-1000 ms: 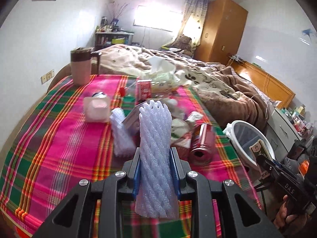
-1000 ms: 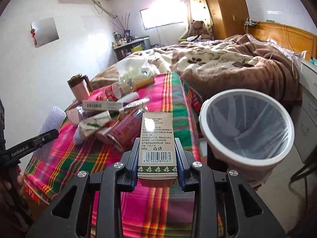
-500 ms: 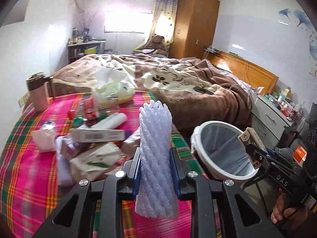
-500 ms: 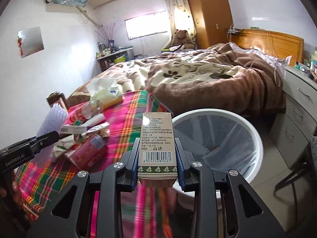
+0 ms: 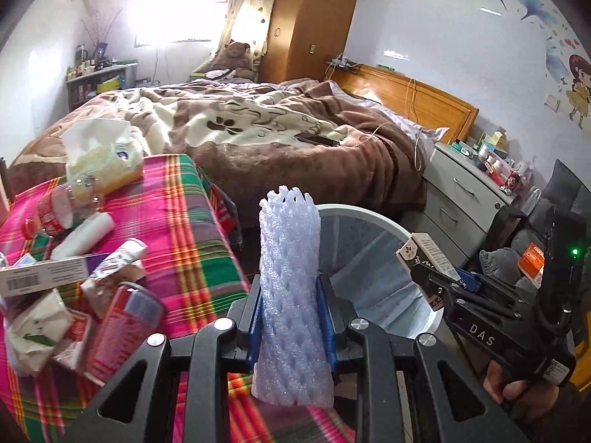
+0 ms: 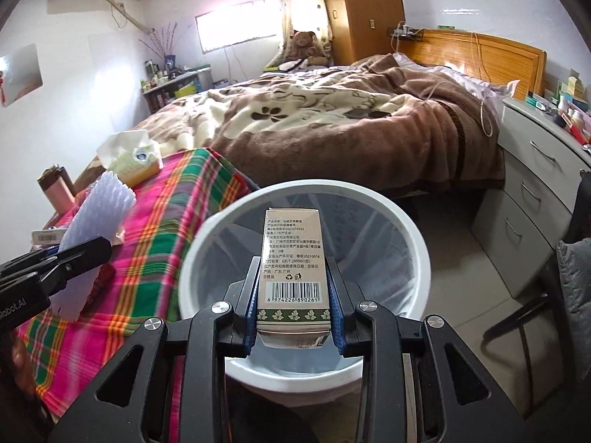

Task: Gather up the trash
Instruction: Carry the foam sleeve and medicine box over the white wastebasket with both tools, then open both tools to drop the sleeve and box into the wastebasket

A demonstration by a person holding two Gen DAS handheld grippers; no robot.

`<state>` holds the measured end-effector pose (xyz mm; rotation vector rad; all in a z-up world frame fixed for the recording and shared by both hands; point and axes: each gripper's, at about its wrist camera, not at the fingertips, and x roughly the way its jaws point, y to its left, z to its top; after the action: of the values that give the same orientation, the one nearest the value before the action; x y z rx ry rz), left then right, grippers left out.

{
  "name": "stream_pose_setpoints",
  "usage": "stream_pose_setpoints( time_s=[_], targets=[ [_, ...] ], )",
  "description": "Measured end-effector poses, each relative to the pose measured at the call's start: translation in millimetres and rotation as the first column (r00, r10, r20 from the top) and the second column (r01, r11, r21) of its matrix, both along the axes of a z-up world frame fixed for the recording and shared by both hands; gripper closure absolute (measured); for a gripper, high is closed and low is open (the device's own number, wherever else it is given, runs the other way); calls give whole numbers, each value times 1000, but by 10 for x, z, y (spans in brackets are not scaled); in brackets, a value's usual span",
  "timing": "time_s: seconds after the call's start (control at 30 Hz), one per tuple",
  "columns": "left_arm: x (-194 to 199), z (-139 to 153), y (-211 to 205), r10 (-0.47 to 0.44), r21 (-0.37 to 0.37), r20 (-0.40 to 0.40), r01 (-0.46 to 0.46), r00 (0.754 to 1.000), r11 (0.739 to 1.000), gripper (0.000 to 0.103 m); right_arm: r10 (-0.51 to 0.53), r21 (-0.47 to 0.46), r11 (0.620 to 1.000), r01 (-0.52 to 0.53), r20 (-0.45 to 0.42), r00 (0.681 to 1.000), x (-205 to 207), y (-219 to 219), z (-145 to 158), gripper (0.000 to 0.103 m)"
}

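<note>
My left gripper (image 5: 290, 317) is shut on a white foam net sleeve (image 5: 290, 288), held upright at the table's right edge beside the bin; it also shows in the right wrist view (image 6: 94, 232). My right gripper (image 6: 293, 306) is shut on a small carton box (image 6: 293, 262) with a barcode, held over the open mouth of the white lined trash bin (image 6: 417, 251). The bin (image 5: 369, 221) stands on the floor next to the table. The box also shows in the left wrist view (image 5: 424, 262).
Several pieces of trash (image 5: 74, 288) lie on the plaid tablecloth (image 5: 173, 229): a long box, wrappers, a red can, a bottle. A tissue pack (image 5: 105, 162) sits at the back. A bed (image 6: 332, 118), a grey drawer unit (image 6: 532, 192) and a chair (image 6: 569, 288) surround the bin.
Both grippers have swung right from the table toward the bin. The right gripper's box now hangs over the bin's mouth; the foam sleeve has come to the table's edge.
</note>
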<state>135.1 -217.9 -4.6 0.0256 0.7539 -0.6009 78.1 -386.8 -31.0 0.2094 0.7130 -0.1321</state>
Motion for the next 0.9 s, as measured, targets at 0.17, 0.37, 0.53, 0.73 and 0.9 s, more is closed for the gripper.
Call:
stream_pose_setpoints(
  time_s=[0.17, 0.37, 0.53, 0.73, 0.9],
  targets=[
    [63, -63, -288, -35, 15, -11, 35, 999, 999, 76, -11, -8, 1000, 10, -34, 999, 48, -106, -63, 71],
    [147, -151, -558, -65, 36, -35, 67, 997, 997, 76, -32, -4, 999, 32, -61, 998, 112, -247, -134, 70],
    [214, -258, -670, -78, 49, -66, 81, 995, 995, 74, -48, -21, 999, 47, -97, 994, 181, -297, -194, 70],
    [283, -278, -628, -79, 17, -84, 81, 993, 997, 49, -57, -37, 998, 53, -111, 992, 210, -328, -210, 39],
    [297, -244, -529, -66, 14, -81, 67, 995, 998, 47, -59, -23, 998, 57, -104, 993, 185, -305, -185, 39]
  ],
)
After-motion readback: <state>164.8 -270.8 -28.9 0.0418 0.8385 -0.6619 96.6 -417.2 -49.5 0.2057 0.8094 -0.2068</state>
